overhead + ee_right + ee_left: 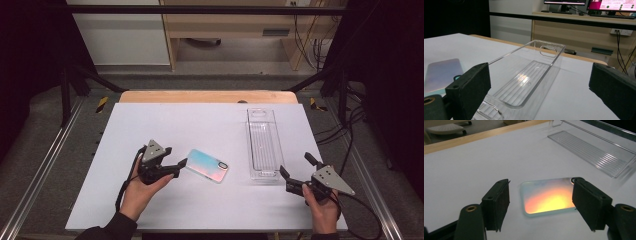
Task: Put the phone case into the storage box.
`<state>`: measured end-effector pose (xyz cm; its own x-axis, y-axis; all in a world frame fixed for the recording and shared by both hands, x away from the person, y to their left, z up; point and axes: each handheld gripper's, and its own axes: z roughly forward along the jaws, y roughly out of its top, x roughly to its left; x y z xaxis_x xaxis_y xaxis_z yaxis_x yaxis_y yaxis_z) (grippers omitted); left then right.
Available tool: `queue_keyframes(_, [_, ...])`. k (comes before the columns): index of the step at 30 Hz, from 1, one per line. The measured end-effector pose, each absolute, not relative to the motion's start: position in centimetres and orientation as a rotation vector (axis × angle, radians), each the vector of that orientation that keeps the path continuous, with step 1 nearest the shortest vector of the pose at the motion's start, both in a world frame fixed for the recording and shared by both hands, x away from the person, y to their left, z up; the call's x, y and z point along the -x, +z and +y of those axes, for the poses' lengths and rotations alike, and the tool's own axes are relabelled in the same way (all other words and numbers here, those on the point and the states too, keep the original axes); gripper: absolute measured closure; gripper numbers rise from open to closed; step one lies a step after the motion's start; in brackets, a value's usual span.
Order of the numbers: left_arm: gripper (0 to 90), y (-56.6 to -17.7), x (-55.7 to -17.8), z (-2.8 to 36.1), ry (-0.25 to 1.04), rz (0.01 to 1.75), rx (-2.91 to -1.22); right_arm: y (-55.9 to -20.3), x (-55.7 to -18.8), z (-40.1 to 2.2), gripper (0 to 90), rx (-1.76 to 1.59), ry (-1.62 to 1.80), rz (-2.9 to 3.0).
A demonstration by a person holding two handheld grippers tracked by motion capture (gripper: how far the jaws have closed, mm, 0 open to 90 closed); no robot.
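Left claw (181,167) sits near the front left part of the white tabletop (150,125), held in a hand (140,192). Its two black jaws stand partly open. They reach around the near end of the phone (208,165), one jaw on each side. In the left gripper view the right jaw looks like it is at the phone's (549,197) edge, and the left jaw has a small gap beside it. The pads do not squeeze the phone. The phone lies flat on the tabletop, near the middle of the front half. Its shiny back glows blue and pink from above, and orange and yellow up close.

Right claw (296,172) is near the front right corner of the tabletop, held in the other hand (322,210). Its jaws are wide open and hold nothing. They point at the near end of the clear tray (263,145) and do not touch it.

That clear tray is long and thin. It lies on the right side of the tabletop, running from front to back. It has a ribbed floor (524,85) and a handle hole (548,50) in its far wall. Nothing is inside it. The phone and the tray lie close together but apart.
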<state>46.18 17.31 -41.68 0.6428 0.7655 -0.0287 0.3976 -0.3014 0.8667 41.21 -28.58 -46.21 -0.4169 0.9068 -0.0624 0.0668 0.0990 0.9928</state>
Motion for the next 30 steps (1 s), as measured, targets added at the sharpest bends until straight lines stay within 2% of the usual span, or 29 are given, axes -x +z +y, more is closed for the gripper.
queue_keyframes(2, [38.1, -41.6, -46.5, 16.7, 0.485, 0.915, -1.938, -46.2, -41.2, -28.6, 4.2, -0.976, 1.408, 1.624])
queue_keyframes(5, [49.6, -41.6, -47.0, 15.8, 0.456, 0.915, -1.963, -46.2, -41.3, -28.5, 4.2, -0.977, 1.409, 1.626])
queue_keyframes(6, [49.6, -41.7, -47.2, 15.5, 0.449, 0.915, -1.972, -46.2, -41.3, -28.5, 4.2, -0.977, 1.409, 1.626])
queue_keyframes(7, [58.2, -41.7, -47.3, 15.2, 0.443, 0.919, -1.973, -46.3, -41.3, -28.5, 4.2, -0.976, 1.409, 1.628])
queue_keyframes(8, [58.2, -41.7, -47.5, 15.0, 0.442, 0.92, -1.977, -46.3, -41.3, -28.5, 4.2, -0.976, 1.409, 1.628])
queue_keyframes(9, [66.2, -41.7, -47.9, 14.6, 0.43, 0.92, -1.979, -46.3, -41.3, -28.5, 4.2, -0.976, 1.406, 1.63])
queue_keyframes(15, [87.2, -41.9, -48.9, 14.0, 0.392, 0.932, -1.988, -46.3, -41.3, -28.5, 4.2, -0.978, 1.408, 1.629])
queue_keyframes(17, [89.8, -41.9, -49.5, 13.6, 0.395, 0.942, -1.996, -46.3, -41.3, -28.5, 4.2, -0.978, 1.408, 1.628])
queue_keyframes(30, [90.0, -42.9, -51.9, 11.3, 0.361, 0.98, -2.04, -46.3, -41.4, -28.4, 4.3, -0.978, 1.409, 1.629])
